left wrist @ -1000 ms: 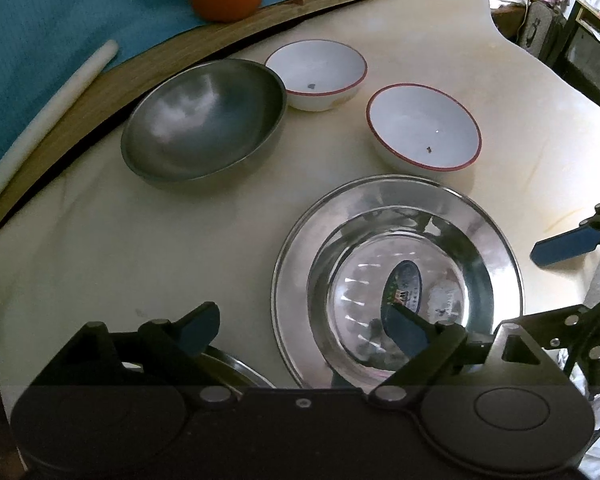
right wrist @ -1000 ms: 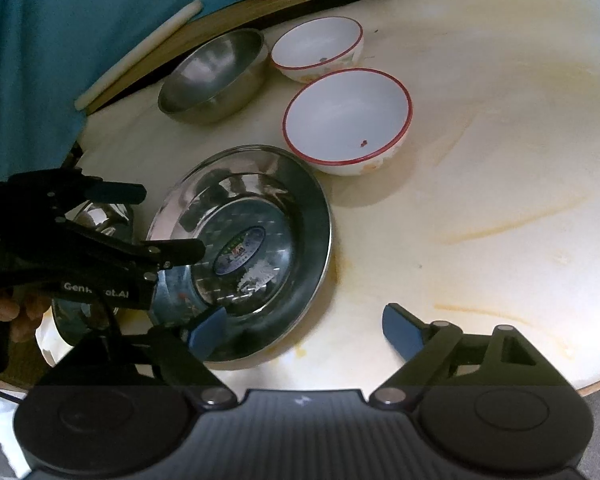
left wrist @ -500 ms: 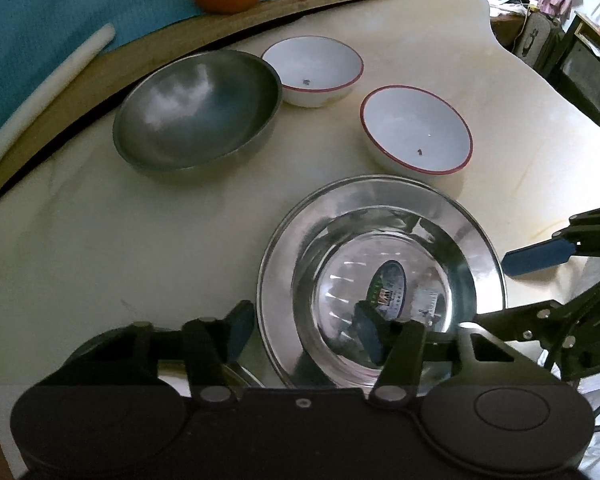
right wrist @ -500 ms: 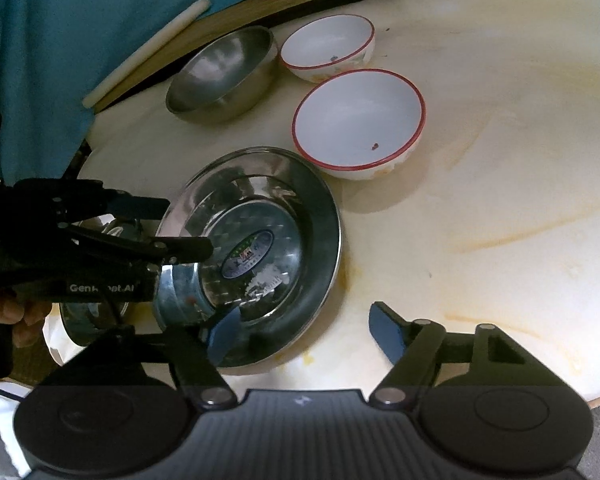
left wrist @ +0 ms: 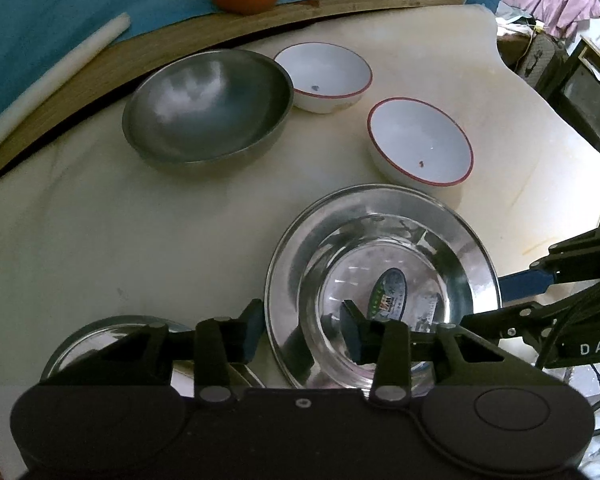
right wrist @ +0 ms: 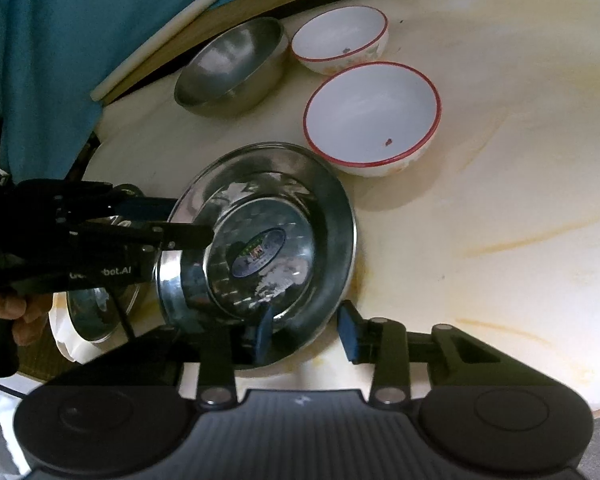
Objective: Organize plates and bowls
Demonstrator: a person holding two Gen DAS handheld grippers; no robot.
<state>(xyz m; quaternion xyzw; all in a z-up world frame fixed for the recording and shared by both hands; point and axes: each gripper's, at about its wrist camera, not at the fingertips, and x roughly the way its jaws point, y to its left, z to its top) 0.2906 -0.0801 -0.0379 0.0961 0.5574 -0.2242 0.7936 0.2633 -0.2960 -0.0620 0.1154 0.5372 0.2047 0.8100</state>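
Straddling opposite rims of the steel plate: left gripper and right gripper, both parted, perhaps not yet clamping. Beyond the fingers, 2 white bowls and 1 steel bowl unstacked; sorting barely begun.

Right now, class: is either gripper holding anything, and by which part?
Nothing is gripped yet. The left gripper and right gripper each straddle the steel plate at its rim, jaws open.

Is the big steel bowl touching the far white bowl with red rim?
Cannot tell. In both wrist views the steel bowl's rim overlaps the far white bowl, so neither a gap nor contact shows.
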